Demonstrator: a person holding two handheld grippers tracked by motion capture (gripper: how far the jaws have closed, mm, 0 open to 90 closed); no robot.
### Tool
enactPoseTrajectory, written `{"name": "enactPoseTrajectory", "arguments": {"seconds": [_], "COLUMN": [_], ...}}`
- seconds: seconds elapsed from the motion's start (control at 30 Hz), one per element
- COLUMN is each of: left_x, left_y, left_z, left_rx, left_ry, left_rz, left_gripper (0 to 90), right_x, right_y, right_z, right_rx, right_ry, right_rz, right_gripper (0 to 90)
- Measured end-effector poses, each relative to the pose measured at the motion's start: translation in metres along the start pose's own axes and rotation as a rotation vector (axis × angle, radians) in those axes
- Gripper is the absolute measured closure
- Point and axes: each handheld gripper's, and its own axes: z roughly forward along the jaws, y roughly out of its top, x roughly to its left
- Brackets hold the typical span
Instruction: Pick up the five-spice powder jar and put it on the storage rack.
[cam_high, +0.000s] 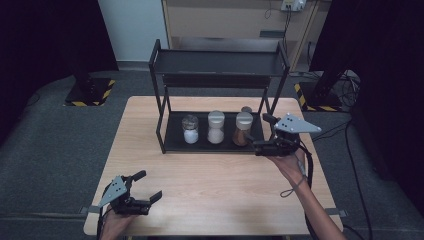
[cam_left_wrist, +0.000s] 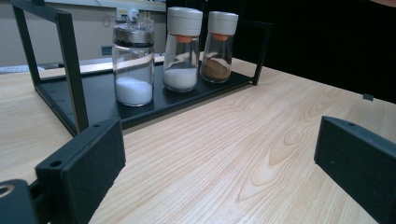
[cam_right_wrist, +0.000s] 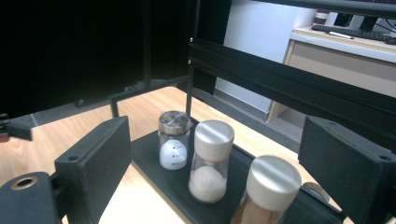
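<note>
I see the wooden surface (cam_high: 215, 180) carrying a black two-tier rack (cam_high: 220, 62) at its far side. On the rack's lower shelf three jars stand in a row: a metal-lidded jar of white powder (cam_high: 190, 129), a white-capped jar of white grains (cam_high: 216, 127) and a white-capped jar of brown spice (cam_high: 243, 129). My right hand-held gripper (cam_high: 261, 134) sits just beside the brown spice jar, jaws wide apart and holding nothing. My left hand-held gripper (cam_high: 149, 186) hovers near the surface's front left edge, jaws spread and gripping nothing.
</note>
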Motion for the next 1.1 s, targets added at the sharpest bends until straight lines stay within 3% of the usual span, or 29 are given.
{"name": "enactPoseTrajectory", "arguments": {"seconds": [0.53,1.1], "left_x": [0.001,0.001], "left_y": [-0.001,-0.002], "left_z": [0.0,-0.003], "left_rx": [-0.001,-0.009], "left_ry": [-0.003,0.0], "left_rz": [-0.001,-0.001], "left_gripper": [0.7,0.7], "right_x": [0.013,0.025], "right_y": [-0.023,-0.05], "right_z": [-0.051,-0.1], "right_rx": [0.008,0.013], "right_ry": [0.005,-0.059], "right_rz": [-0.001,0.032], "right_gripper": [9.9,9.6]}}
